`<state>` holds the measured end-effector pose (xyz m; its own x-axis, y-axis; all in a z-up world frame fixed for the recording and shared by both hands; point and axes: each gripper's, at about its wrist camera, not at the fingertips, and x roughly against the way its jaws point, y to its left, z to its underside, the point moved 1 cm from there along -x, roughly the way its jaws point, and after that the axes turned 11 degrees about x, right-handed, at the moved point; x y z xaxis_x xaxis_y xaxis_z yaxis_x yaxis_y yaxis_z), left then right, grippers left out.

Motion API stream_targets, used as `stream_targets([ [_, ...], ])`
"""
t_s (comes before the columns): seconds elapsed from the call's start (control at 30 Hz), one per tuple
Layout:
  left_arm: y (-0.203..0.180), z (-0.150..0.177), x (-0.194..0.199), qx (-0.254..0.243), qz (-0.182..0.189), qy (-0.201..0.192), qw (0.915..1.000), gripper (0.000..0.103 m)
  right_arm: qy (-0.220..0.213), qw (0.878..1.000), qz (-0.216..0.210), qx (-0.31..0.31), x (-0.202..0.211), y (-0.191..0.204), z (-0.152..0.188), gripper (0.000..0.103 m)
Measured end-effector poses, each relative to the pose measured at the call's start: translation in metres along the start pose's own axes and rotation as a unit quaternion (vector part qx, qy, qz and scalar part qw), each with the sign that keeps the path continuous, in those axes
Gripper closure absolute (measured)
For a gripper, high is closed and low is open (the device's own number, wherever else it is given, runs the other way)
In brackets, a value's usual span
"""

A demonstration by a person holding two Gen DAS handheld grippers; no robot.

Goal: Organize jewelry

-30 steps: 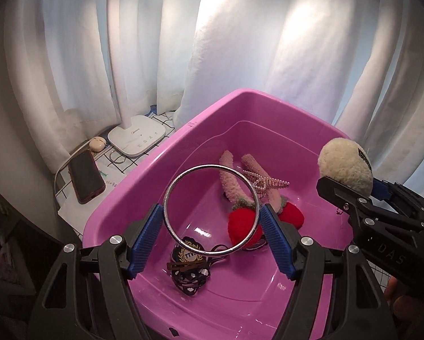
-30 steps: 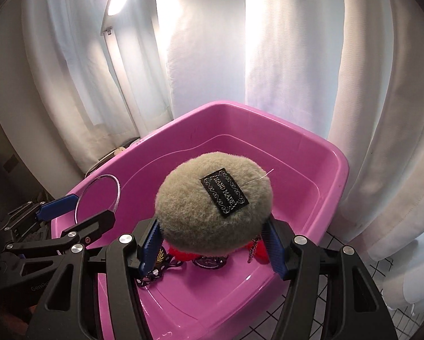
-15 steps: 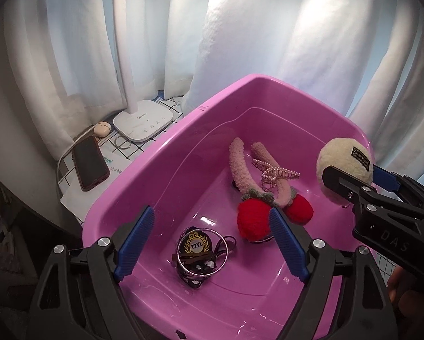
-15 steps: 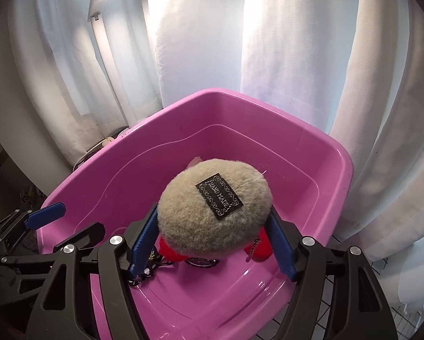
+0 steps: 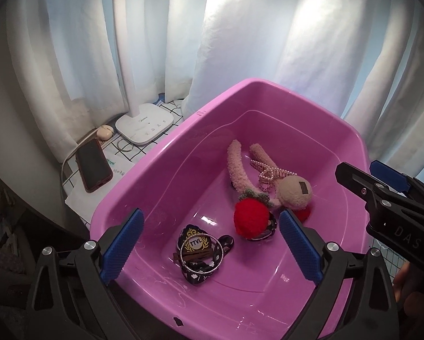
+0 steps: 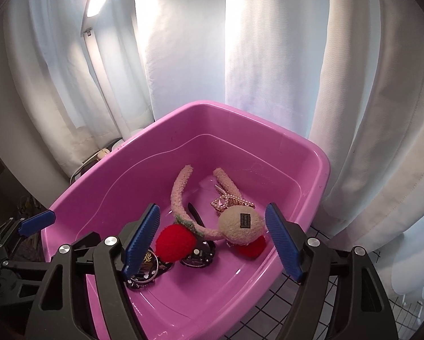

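Lying in pink tub (image 6: pixel 319 170), beige pompom (image 6: pixel 241 223) beyond right gripper (image 6: pixel 213 239), jaws just spread, empty.

Home setting, looks like a bedroom or a desk corner by a window. White curtains (image 5: pixel 254 56) hang all along the back with daylight coming through. A white desk lamp (image 5: pixel 143 124) stands on a surface covered by a grid-pattern cloth (image 5: pixel 172 107), with a phone in a red case (image 5: pixel 94 168) and a small earbud case (image 5: pixel 105 131) beside it. A pink plastic tub (image 5: pixel 155 170) holds hair accessories and trinkets.
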<state>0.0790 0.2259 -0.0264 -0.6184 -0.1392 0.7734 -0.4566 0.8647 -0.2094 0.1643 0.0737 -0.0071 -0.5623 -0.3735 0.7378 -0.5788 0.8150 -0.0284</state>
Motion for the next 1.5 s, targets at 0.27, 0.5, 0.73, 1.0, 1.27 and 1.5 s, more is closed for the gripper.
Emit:
stream_targets([
  [0.27, -0.002, 0.006, 0.007, 0.002, -0.039, -0.004, 0.9992, 0.008, -0.009, 1.0, 0.008, -0.02, 0.022, -0.007, 0.016, 0.03],
  [0.5, -0.005, 0.01, 0.011, -0.001, -0.053, -0.003, 0.9986, 0.008, -0.014, 1.0, 0.025, -0.013, 0.034, -0.007, 0.024, 0.03],
  [0.73, -0.004, 0.011, 0.015, 0.003, -0.057, -0.007, 0.9984, 0.008, -0.016, 0.999, 0.027, -0.017, 0.042, -0.009, 0.032, 0.03],
  [1.0, -0.003, 0.013, 0.016, 0.008, -0.051, -0.003, 0.9986, 0.008, -0.018, 0.999, 0.028, -0.024, 0.049, -0.009, 0.039, 0.03],
  [1.27, -0.002, 0.014, 0.019, 0.014, -0.047, -0.003, 0.9988, 0.008, -0.019, 0.999, 0.032, -0.02, 0.052, -0.008, 0.04, 0.03],
  [1.5, -0.001, 0.014, 0.02, 0.015, -0.049, -0.003, 0.9987, 0.008, -0.019, 0.999, 0.034, -0.018, 0.053, -0.005, 0.04, 0.03],
])
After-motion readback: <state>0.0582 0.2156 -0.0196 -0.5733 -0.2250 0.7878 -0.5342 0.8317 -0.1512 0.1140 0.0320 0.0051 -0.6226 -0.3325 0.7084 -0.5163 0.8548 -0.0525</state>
